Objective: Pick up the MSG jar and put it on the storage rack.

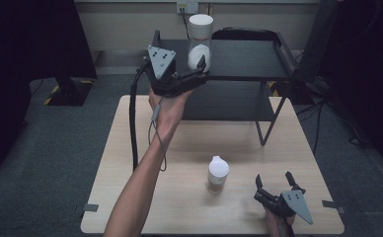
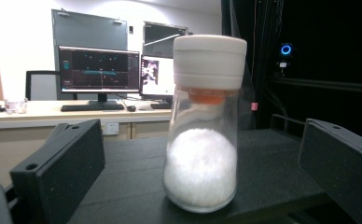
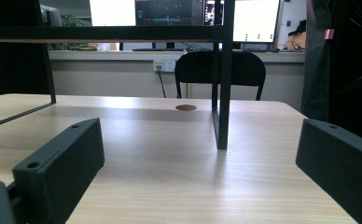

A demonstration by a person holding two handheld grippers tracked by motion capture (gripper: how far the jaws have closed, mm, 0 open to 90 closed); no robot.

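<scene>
The left tool stands spread around the jar on the black shelf — apparently lining up a grasp; the right tool rests spread on the worktop.

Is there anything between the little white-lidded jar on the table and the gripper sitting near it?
Nothing: in the high view, bare tabletop separates the small jar from the right hand-held gripper.

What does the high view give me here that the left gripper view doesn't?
High view alone: the small jar on the wooden table, the right gripper resting open near it, and the whole black shelf. Left gripper view alone: the tall jar's orange inner cap and the monitors behind. Both: the tall jar of white powder on the shelf top, between the left gripper open fingers.
</scene>
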